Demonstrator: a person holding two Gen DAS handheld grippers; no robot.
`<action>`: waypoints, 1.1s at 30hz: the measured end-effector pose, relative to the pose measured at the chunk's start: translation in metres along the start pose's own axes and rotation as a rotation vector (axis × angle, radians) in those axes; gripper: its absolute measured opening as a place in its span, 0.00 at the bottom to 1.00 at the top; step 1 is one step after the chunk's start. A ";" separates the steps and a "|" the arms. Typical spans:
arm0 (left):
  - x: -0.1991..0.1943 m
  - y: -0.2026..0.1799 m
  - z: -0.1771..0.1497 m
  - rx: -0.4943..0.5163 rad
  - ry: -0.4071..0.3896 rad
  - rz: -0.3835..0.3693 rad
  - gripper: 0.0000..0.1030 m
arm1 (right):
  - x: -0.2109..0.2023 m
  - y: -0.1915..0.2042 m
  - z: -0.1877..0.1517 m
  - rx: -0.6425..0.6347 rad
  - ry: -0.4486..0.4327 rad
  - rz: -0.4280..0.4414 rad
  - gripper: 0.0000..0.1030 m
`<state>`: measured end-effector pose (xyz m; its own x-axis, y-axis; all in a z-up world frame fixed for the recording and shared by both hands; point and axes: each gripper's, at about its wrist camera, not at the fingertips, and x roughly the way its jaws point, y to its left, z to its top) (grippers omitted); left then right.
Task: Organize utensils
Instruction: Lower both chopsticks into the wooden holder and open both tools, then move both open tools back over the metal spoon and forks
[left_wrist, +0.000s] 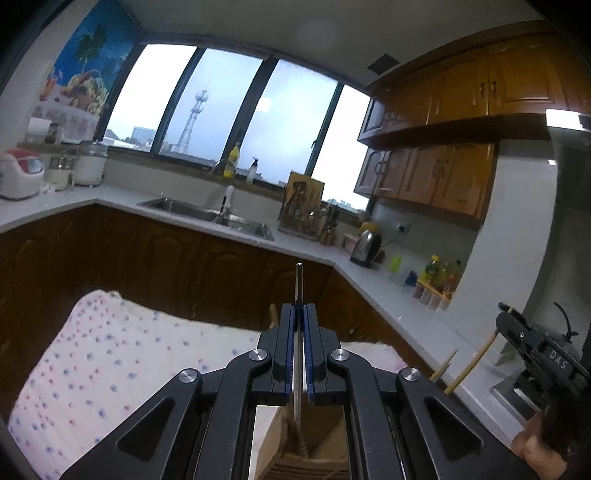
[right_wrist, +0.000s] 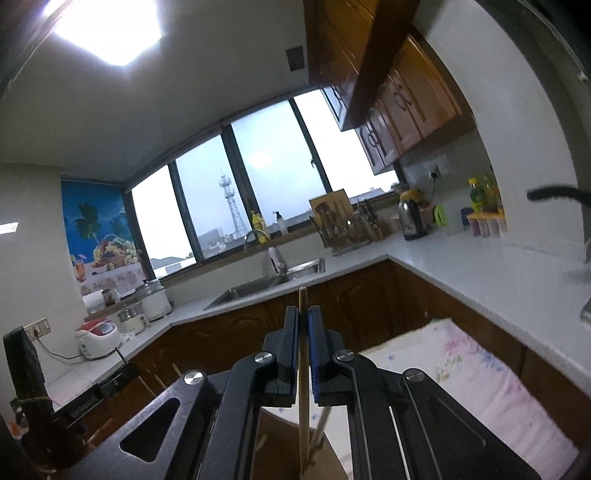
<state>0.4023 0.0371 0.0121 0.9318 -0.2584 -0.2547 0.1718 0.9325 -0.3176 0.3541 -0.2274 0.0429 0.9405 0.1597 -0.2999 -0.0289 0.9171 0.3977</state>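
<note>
white cloth (left_wrist: 110, 354) with pink and blue dots, brown cabinets (left_wrist: 443, 177), blue-padded black fingers (left_wrist: 291, 325)

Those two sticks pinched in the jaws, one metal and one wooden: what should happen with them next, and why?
Probably lower both a little further. The metal stick and the wooden chopstick are each clamped upright, their lower ends reaching toward a brown container below, so easing them down before letting go seems sensible.

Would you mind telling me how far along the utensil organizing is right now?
Nothing visibly sorted yet. In hand: the left tongs are shut on a thin metal utensil, and the right tongs are shut on a wooden chopstick. Both are above the floral cloth. Still left: setting both down. A wooden holder sits just below, contents unclear.
</note>
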 end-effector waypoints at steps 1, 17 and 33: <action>0.003 -0.001 -0.002 0.000 0.008 0.003 0.02 | 0.003 -0.002 -0.003 0.004 0.012 -0.002 0.05; 0.022 0.010 0.000 -0.012 0.124 -0.004 0.04 | 0.033 -0.016 -0.027 0.027 0.197 -0.001 0.06; 0.019 0.010 0.016 -0.018 0.135 0.000 0.32 | 0.028 -0.009 -0.025 0.010 0.204 0.012 0.27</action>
<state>0.4269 0.0455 0.0191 0.8803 -0.2907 -0.3750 0.1646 0.9283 -0.3334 0.3726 -0.2223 0.0088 0.8518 0.2426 -0.4642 -0.0355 0.9110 0.4110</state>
